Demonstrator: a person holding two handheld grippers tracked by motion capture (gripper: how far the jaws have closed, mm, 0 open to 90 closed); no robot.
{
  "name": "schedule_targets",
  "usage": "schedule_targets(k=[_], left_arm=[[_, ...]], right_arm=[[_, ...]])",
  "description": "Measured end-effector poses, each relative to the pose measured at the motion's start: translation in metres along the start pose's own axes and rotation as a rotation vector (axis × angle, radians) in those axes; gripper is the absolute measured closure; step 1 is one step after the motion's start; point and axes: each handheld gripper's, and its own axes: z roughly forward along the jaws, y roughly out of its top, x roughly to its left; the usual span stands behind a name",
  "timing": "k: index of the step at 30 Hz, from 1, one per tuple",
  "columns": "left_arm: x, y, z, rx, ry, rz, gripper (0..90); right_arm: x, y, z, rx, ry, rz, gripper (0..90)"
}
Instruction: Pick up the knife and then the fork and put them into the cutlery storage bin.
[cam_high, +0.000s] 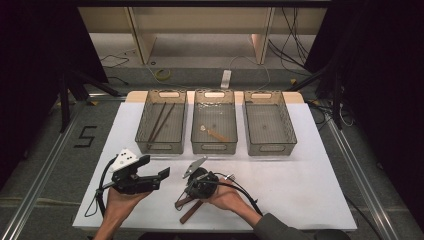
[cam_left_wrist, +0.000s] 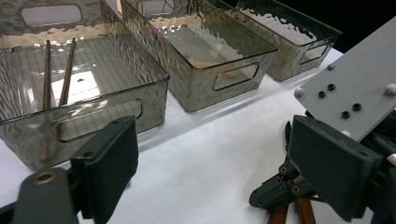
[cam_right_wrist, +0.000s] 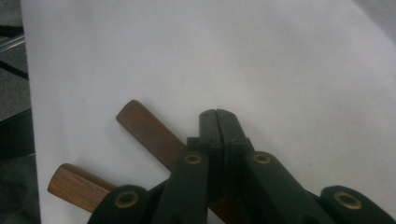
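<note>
Your right tool (cam_high: 186, 199) sat clamped shut over two stiff, light, slick wooden-handled utensils (cam_right_wrist: 148, 133) on the tabletop (cam_high: 300, 180); grab mid-handle; left tool (cam_high: 152, 172) gaped wide, empty.

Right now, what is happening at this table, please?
A person holds a hand-held gripper in each hand over a white table. The right hand-held gripper is shut over two wooden handles on the table. The left hand-held gripper is open, holding nothing. Behind stand three bins: the left bin holds chopsticks.
</note>
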Motion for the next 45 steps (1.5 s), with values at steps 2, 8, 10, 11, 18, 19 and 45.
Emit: schedule_targets(k=[2,8,10,11,18,19,45], left_arm=[[0.0,0.0,0.0,0.001,0.002,-0.001,15.7],[0.0,-0.001,-0.001,0.0,0.004,-0.001,15.7],[0.0,-0.001,-0.002,0.0,0.004,0.0,15.7],[0.0,-0.001,-0.002,-0.001,0.004,0.0,15.7],[0.001,-0.001,-0.003,-0.001,0.004,0.0,15.7],[0.0,-0.001,-0.003,-0.001,0.005,0.001,15.7],[0.0,-0.002,-0.002,0.001,0.007,0.0,15.7]], right_arm=[[0.0,0.0,-0.001,0.007,0.007,0.0,90.0],[0.005,-0.003,-0.004,0.029,0.026,-0.012,90.0],[0.004,-0.004,-0.005,0.029,0.033,-0.02,90.0],[0.005,-0.004,-0.006,0.037,0.035,-0.021,90.0],[0.009,-0.013,-0.013,0.058,0.048,-0.052,90.0],[0.011,-0.014,-0.015,0.067,0.05,-0.05,90.0],[0.011,-0.047,-0.049,0.155,0.034,-0.101,90.0]])
